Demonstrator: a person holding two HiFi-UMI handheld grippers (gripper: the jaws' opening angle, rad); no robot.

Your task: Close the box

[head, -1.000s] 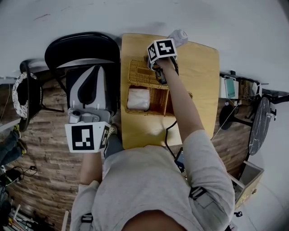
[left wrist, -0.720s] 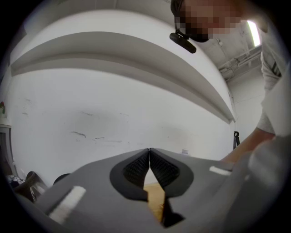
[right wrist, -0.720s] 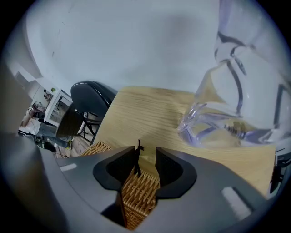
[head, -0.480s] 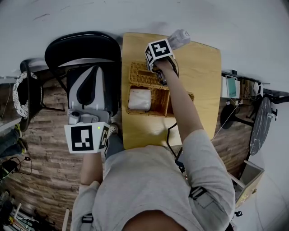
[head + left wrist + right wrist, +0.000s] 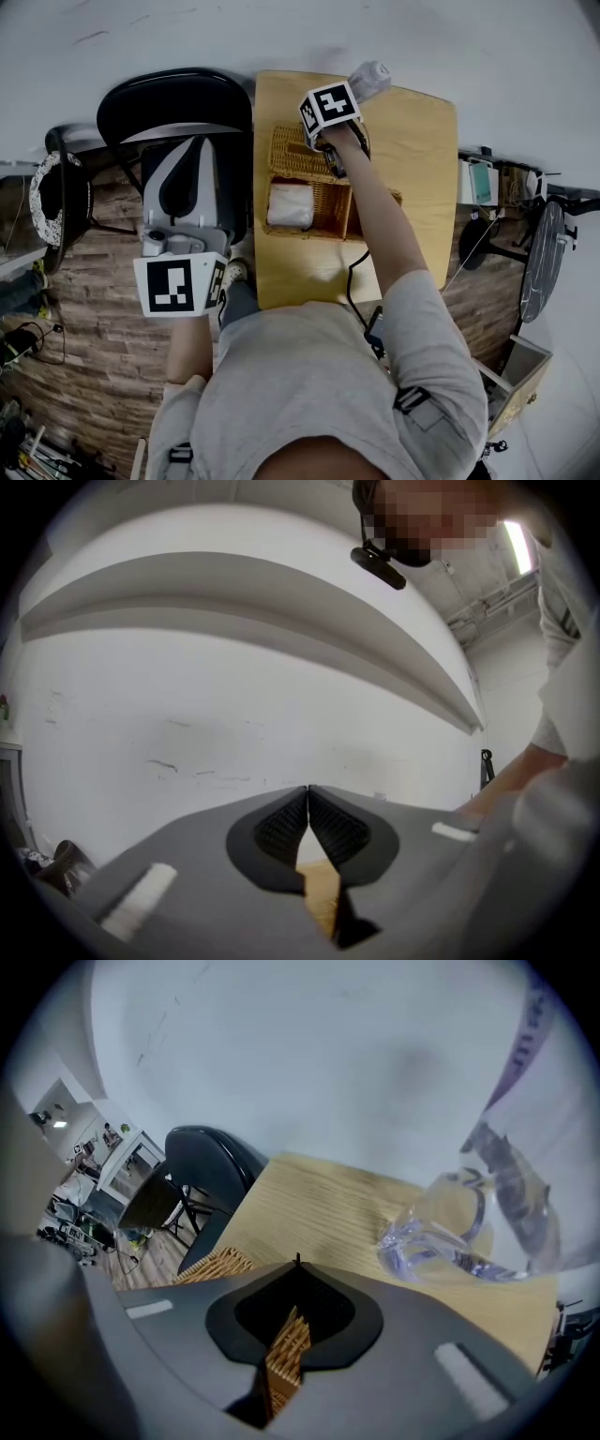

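Clamping the lid (image 5: 286,1352) with our right gripper (image 5: 296,1267), jaws just closed from wide apart | we hold left gripper (image 5: 307,791) unmoved, jaws together, empty.

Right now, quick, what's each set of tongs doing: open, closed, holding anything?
Left tongs: closed, nothing between them.
Right tongs: have just been closing, now clamped on the edge of the tan woven wicker box lid.

black chair (image 5: 173,98) left of wooden table (image 5: 417,187); clear plastic jug (image 5: 370,77) at table's far edge.
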